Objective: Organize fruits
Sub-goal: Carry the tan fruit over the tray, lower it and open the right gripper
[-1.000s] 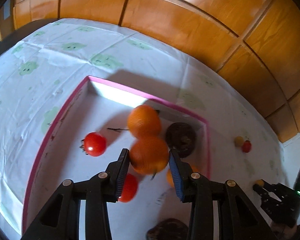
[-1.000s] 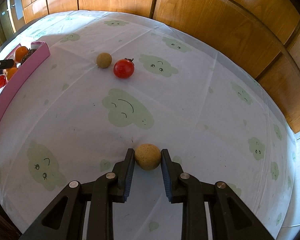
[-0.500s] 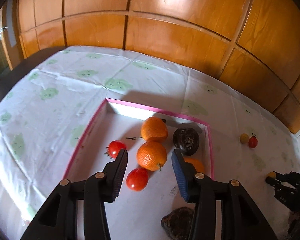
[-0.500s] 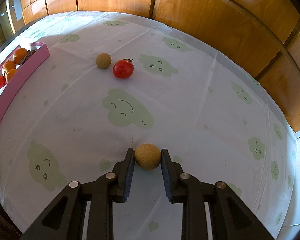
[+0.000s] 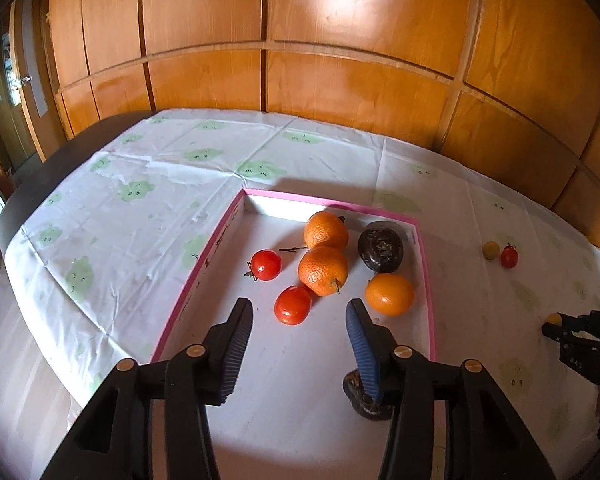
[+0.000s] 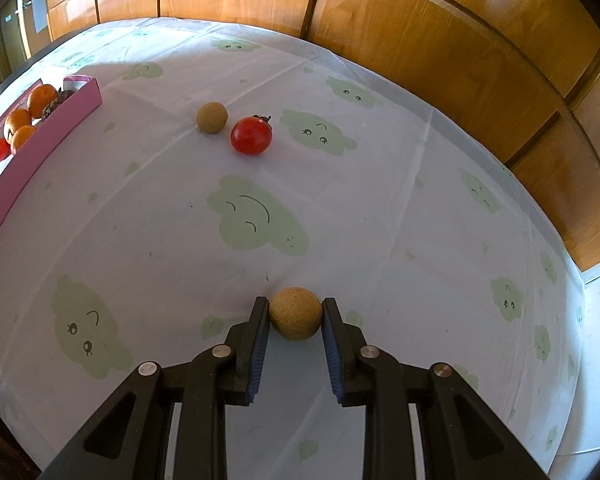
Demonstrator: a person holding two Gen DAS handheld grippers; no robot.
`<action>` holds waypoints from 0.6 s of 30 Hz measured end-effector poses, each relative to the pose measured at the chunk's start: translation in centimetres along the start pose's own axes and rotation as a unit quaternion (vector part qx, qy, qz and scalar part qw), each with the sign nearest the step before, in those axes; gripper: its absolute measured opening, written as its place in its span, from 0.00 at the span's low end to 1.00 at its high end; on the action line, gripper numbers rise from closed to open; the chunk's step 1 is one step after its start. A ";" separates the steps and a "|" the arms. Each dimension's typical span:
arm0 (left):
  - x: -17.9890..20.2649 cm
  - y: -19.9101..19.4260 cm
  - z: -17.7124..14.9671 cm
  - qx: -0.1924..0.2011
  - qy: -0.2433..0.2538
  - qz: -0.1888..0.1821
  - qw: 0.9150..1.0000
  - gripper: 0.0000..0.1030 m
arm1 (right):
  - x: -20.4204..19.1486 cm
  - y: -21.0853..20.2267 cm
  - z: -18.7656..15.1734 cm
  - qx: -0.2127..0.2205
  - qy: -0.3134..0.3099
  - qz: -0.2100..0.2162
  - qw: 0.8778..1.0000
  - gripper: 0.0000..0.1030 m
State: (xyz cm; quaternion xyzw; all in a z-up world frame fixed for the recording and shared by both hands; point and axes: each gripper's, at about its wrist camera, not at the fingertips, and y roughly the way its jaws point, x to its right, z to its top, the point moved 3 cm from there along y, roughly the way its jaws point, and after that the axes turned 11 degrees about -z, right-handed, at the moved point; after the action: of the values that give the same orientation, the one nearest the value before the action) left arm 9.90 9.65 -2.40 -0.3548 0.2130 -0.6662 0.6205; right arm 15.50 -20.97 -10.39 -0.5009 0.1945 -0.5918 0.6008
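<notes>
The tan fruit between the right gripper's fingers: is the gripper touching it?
Touching. In the right wrist view the right gripper has both finger pads pressed against the sides of the tan fruit, with no gap visible on either side.

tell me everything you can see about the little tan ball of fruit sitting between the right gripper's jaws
The tan fruit is a small round ball with a matte, finely speckled yellow-brown skin, with no stem showing. It sits on the cloud-print tablecloth between the right gripper jaws, which close against both its sides. It lies far from the pink tray.
</notes>
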 end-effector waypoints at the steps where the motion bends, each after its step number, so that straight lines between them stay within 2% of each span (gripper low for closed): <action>1: 0.2 -0.3 0.0 0.003 0.003 0.001 1.000 0.49 | 0.0 0.0 0.0 0.001 -0.001 -0.002 1.000 0.25; 6: 1.1 -2.1 0.3 0.038 0.024 0.011 0.999 0.50 | -0.1 -0.3 -0.2 0.003 0.000 -0.005 1.000 0.25; 18: 1.3 -3.7 0.8 0.065 0.033 0.015 0.997 0.52 | -0.3 -0.4 -0.2 0.001 -0.007 -0.018 1.000 0.25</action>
State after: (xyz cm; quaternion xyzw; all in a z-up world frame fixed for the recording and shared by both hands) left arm 8.00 9.02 1.10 -0.2886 0.1946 -0.6807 0.6446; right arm 15.07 -20.74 -10.27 -0.5080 0.1809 -0.5989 0.5921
